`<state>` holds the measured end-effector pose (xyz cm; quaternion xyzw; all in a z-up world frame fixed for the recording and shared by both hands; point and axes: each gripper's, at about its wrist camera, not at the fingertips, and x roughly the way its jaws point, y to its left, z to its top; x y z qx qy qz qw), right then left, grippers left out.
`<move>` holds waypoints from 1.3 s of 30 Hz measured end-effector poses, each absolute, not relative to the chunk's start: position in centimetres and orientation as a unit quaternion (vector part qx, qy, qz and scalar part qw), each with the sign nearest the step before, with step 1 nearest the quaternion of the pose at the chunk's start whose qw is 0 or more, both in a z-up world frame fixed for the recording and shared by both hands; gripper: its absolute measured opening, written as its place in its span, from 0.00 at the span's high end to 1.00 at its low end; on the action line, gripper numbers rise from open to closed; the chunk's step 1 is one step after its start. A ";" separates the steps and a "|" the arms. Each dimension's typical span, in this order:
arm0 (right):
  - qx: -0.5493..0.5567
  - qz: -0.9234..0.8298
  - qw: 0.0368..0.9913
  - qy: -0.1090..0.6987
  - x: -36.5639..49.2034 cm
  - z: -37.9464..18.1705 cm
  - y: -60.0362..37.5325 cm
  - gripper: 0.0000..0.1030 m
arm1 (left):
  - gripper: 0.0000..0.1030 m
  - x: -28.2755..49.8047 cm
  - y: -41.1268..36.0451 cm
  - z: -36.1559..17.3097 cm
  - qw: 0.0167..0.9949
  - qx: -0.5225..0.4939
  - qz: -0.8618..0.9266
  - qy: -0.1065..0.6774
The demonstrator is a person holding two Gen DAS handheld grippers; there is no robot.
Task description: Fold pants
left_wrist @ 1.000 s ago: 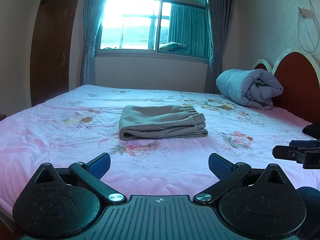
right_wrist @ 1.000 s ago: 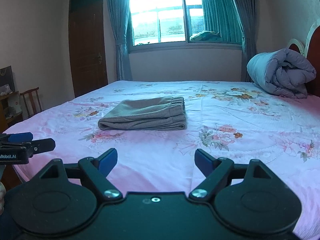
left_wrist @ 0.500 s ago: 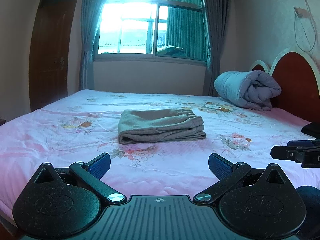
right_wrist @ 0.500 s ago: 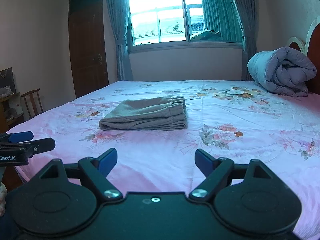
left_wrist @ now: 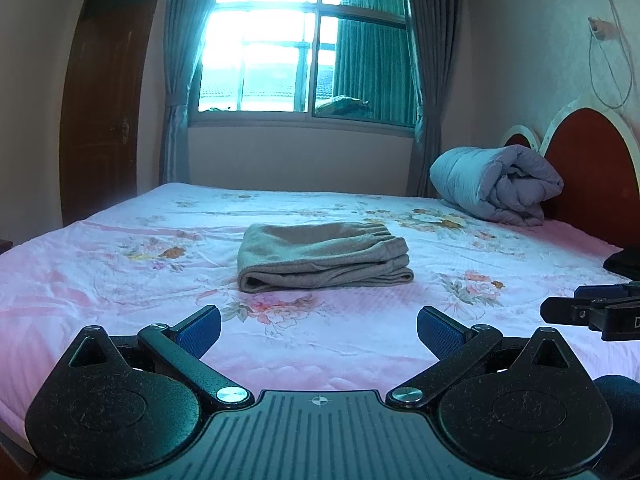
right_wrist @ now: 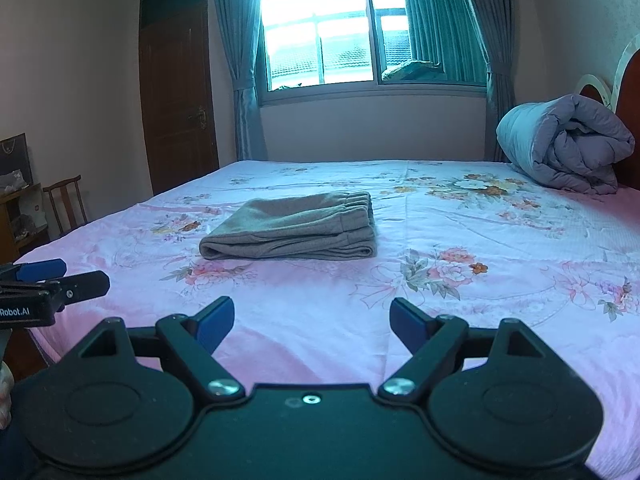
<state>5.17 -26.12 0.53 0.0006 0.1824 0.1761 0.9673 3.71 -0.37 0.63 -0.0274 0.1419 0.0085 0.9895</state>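
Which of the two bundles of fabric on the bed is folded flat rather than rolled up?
The brown pants, mid-bed, lie folded in flat layers; the grey-blue quilt by the headboard is a bulky roll.

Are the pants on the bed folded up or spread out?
Folded. The pants lie as one small stacked bundle on the bed, layers showing along the front edge, waistband on top at the right.

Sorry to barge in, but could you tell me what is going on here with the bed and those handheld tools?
A person holds a pair of tongs in each hand, facing a bed with a pink flowered sheet. The job is folding pants, and the grey-brown pants already lie in a compact folded stack mid-bed. The left tongs and right tongs are both open and empty, short of the stack. A rolled duvet sits by the headboard.
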 end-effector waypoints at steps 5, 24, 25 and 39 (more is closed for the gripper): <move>0.001 0.176 0.967 0.182 5.1 0.5 -26.1 0.24 | 0.00 3.6 -0.5 0.6 0.990 -0.026 0.009 0.140; 0.001 0.177 0.967 0.183 5.2 0.5 -26.1 0.23 | 0.00 3.3 -0.9 0.8 0.991 -0.016 0.011 0.133; 0.001 0.177 0.967 0.183 5.2 0.5 -26.1 0.23 | 0.00 3.3 -0.9 0.8 0.991 -0.016 0.010 0.133; 0.001 0.181 0.966 0.186 5.2 0.2 -26.3 0.23 | 0.00 2.7 -0.6 0.8 0.993 -0.021 0.006 0.115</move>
